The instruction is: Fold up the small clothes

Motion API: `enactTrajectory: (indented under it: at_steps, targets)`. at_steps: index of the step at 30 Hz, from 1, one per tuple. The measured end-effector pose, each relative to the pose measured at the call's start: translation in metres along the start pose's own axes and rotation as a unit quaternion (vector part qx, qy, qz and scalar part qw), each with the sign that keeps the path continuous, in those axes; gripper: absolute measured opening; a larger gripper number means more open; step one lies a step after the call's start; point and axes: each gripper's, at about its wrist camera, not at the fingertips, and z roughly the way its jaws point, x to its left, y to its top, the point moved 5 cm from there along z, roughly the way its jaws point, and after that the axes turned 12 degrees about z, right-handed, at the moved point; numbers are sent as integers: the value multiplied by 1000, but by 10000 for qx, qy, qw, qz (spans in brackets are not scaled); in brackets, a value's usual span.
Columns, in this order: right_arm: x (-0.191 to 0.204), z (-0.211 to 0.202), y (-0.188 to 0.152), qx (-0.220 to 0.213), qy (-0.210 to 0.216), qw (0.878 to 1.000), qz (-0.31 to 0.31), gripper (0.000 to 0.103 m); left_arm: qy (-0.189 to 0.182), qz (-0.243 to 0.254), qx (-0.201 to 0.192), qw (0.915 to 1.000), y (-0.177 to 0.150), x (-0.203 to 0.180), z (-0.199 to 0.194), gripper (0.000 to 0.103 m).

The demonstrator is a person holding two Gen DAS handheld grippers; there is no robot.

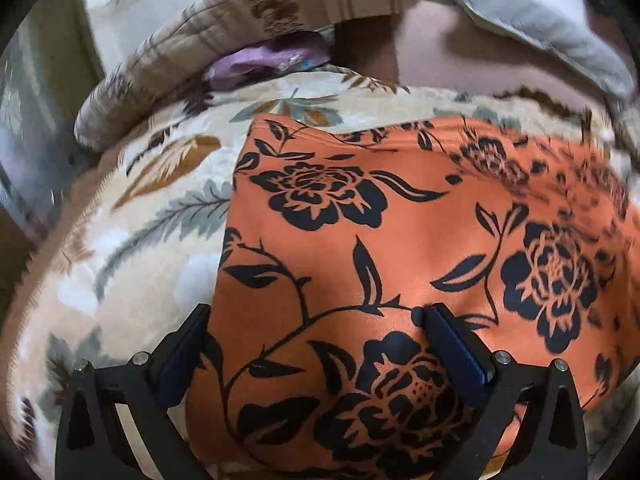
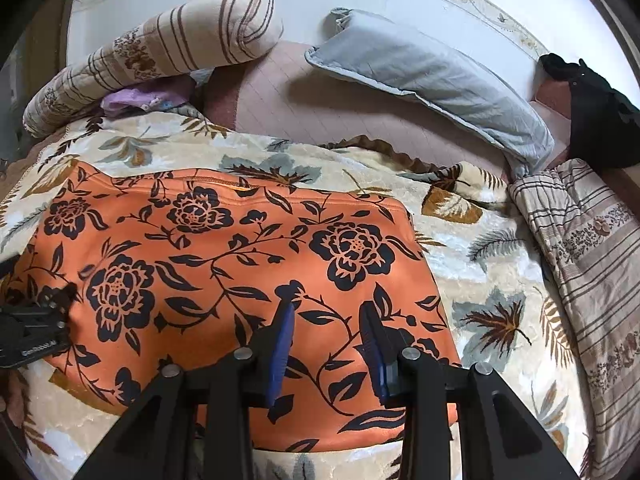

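Observation:
An orange garment with black flowers point(image 1: 420, 240) lies flat on a cream leaf-patterned blanket point(image 1: 132, 232). My left gripper point(image 1: 316, 312) hovers over the garment's near left part, open wide. Its left finger point(image 1: 188, 344) stands beyond the cloth's left edge and its right finger point(image 1: 456, 344) over the cloth. In the right wrist view the same garment point(image 2: 224, 248) spreads across the middle. My right gripper point(image 2: 330, 304) is above its near right part, jaws partly apart, with flat cloth showing between them and nothing pinched. The left gripper's black body point(image 2: 32, 336) shows at the left edge.
A striped rolled quilt point(image 2: 160, 52) and a purple cloth point(image 2: 132, 100) lie at the back left. A grey pillow point(image 2: 432, 76) rests at the back on a pink sheet point(image 2: 320, 112). A striped quilt point(image 2: 592, 264) lies to the right, a black item point(image 2: 596, 116) beyond it.

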Motion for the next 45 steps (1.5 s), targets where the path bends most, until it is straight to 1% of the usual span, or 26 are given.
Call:
enactTrajectory:
  at_steps: [2,5,8,9,11,12,14,15,16,18,20,24,25,27,28,29,30,31,33,34,36,38,39,40,42,45]
  targets:
    - [0,-1,0,-20,-2,10000,1,37,-21,-7,40,10000,0,1,0,103]
    - [0,-1,1,-53,-23,10000,-10,37,77,34,-99,9999,1,-1,-6,103]
    - [1,-2,0,-62,-26,10000,-13,37,166,55,-408,9990,8,-1,-20,103]
    - [1,-2,0,-71,-32,10000,-11,37,249,48,-574,9980,10,0,-27,103]
    - [0,-1,0,-66,-39,10000,0,37,321,85,-690,9971,13,-1,-31,103]
    - [0,-1,0,-61,-36,10000,3,37,346,154,-617,9974,13,-2,-28,103]
    - [0,0,0,-54,-50,10000,-1,37,320,231,-311,9987,9,-4,-14,103]
    - [0,1,0,-48,-55,10000,-5,37,266,236,-19,9994,4,-4,-1,103]
    - [-1,2,-1,-35,-64,10000,-10,37,149,166,83,9997,0,-3,4,103]
    - [-2,5,-2,-18,-89,10000,-9,37,-38,-104,98,9999,0,3,4,103]
    - [-5,12,-4,68,-154,9999,3,37,-94,-173,140,9997,1,5,2,103]
    - [-21,34,-11,344,-327,9987,208,37,150,-150,-154,9997,5,9,-10,103]
    - [-26,42,-14,446,-429,9977,259,37,179,-135,-213,9995,6,10,-12,103]
    - [-38,58,-19,692,-465,9954,465,38,345,-87,-295,9989,8,12,-15,103]
    - [-45,69,-23,894,-334,9931,686,38,396,-53,-262,9989,8,14,-14,103]
    - [-47,73,-25,970,-261,9919,782,38,439,3,-143,9989,7,15,-8,103]
    - [-49,76,-25,996,-195,9912,846,39,398,79,38,9992,4,13,1,103]
    - [-50,74,-23,983,-144,9915,844,40,304,61,77,9995,2,14,5,103]
    - [-54,69,-17,965,30,9909,936,40,231,-68,62,9997,3,18,2,103]
    - [-62,66,-13,912,160,9894,1121,40,201,-93,52,9997,5,20,0,103]
    - [-75,64,-7,888,208,9867,1344,40,261,-172,-134,9994,8,26,-7,103]
    - [-93,71,-7,1020,272,9794,1722,40,358,-280,-226,9987,9,32,-11,103]
    - [-97,76,-11,1177,398,9733,1931,40,374,-273,-177,9988,8,32,-9,103]
    - [-99,84,-15,1370,534,9669,2083,40,408,-209,-15,9989,6,32,-3,103]
    - [-100,96,-18,1561,664,9618,2147,41,220,-106,240,9994,1,28,11,103]
    - [-103,93,-15,1570,764,9572,2308,42,83,-272,261,9993,0,33,7,103]
